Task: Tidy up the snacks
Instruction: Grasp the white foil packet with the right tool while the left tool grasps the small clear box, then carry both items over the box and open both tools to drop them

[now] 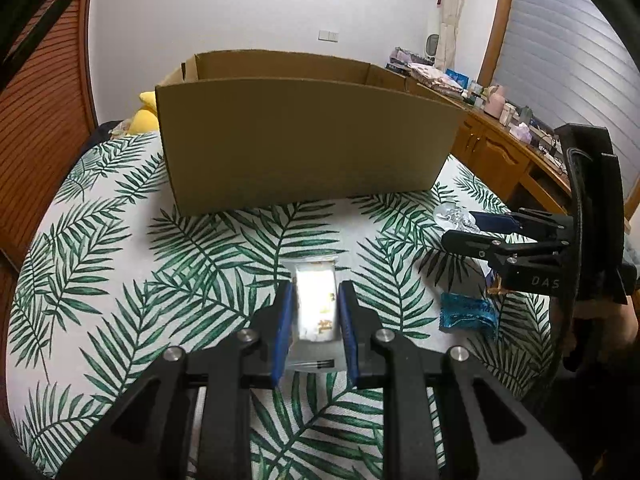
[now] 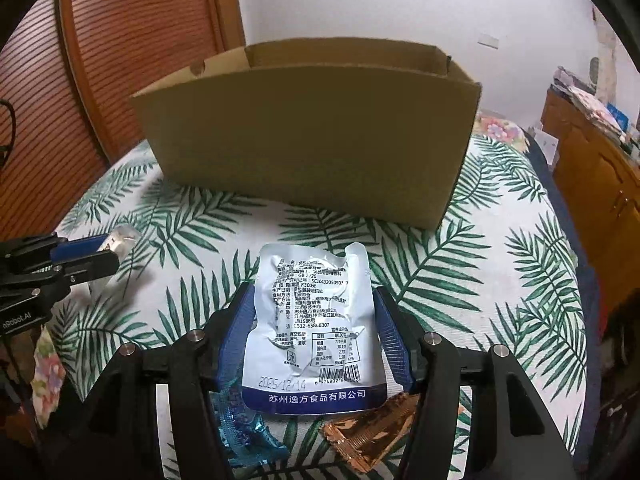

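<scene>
Both tongs clamped: left tongs (image 1: 314, 312) glossy clear packet (image 1: 316, 304); right tongs (image 2: 314, 332) crinkled foil pouch (image 2: 314, 324).

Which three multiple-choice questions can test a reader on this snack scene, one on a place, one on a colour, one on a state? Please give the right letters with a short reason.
1. Where is the cardboard box?
A. behind both grippers' snacks, on the leaf-print cloth
B. on the floor
C. on the wooden cabinet

2. What colour is the wrapper lying under the silver pouch at its lower right?
A. green
B. copper
C. pink

3. What is the left gripper doing?
A. open, empty
B. shut, empty
C. shut on a small clear packet

Answers:
1 A, the box stands on the cloth beyond them.
2 B, the copper wrapper shows there.
3 C, the blue fingers press the packet's sides.
</scene>
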